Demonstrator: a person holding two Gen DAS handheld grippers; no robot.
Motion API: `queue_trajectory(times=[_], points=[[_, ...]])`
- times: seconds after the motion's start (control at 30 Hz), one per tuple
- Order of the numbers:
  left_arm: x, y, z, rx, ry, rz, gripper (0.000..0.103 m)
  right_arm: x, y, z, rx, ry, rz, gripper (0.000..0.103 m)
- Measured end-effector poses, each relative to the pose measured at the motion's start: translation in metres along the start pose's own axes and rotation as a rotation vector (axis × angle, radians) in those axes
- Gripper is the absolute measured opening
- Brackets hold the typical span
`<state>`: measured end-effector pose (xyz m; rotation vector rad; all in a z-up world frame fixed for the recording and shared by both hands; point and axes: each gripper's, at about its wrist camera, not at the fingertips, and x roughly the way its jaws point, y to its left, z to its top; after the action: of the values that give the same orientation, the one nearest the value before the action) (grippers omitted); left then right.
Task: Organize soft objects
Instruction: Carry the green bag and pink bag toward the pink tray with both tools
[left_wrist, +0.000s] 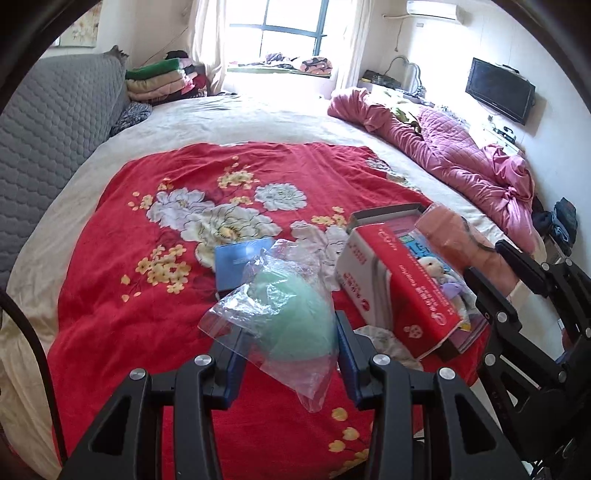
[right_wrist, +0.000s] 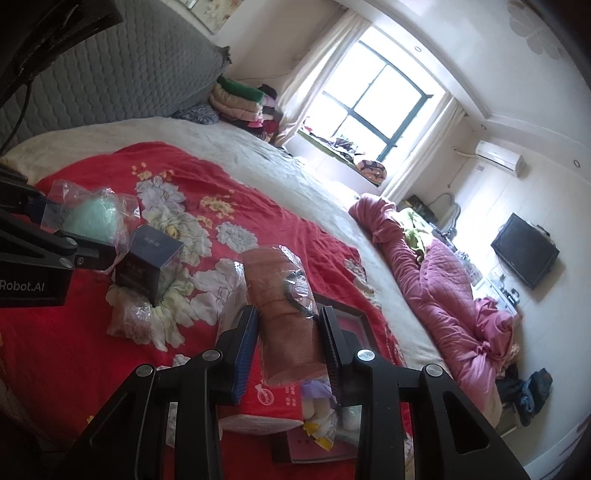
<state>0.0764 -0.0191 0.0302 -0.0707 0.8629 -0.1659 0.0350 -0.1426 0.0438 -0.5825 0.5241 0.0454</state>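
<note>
- L gripper (left_wrist: 291, 332): jaws pinching the green soft item in clear bag (left_wrist: 295, 314), held above the red floral blanket (left_wrist: 110, 258) near the bed's near edge; bag tail hangs loose below the pads.
- R gripper (right_wrist: 290, 350): jaws clamped on the brown bagged roll (right_wrist: 284, 306); roll's long axis runs fwd along the fingers, sticking out past the tips.
- Red box (left_wrist: 402, 291), open top w/ plush toys inside, lies on blanket between both grippers, directly under R; R is nearer, so prob. drops first.
- Dark blue box (right_wrist: 147, 266) sits by L gripper, toward blanket centre.
</note>
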Motion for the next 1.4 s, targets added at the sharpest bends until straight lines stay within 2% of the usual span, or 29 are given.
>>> queue_trajectory(times=[0.53,0.93,1.23,1.4], points=[[-0.015,-0.06,0.011,0.104,-0.032,-0.019,0.044,-0.017,-0.068,-0.014,0.187,0.01,-0.055,0.035],[-0.008,-0.105,0.019,0.165,-0.026,-0.037,0.044,-0.019,-0.123,-0.045,0.364,0.013,-0.074,0.034],[0.014,-0.153,0.026,0.249,0.004,-0.073,0.044,-0.022,-0.176,-0.076,0.537,0.01,-0.108,0.034],[0.041,-0.181,0.029,0.3,0.058,-0.119,0.044,-0.015,-0.192,-0.092,0.581,0.032,-0.115,0.034]])
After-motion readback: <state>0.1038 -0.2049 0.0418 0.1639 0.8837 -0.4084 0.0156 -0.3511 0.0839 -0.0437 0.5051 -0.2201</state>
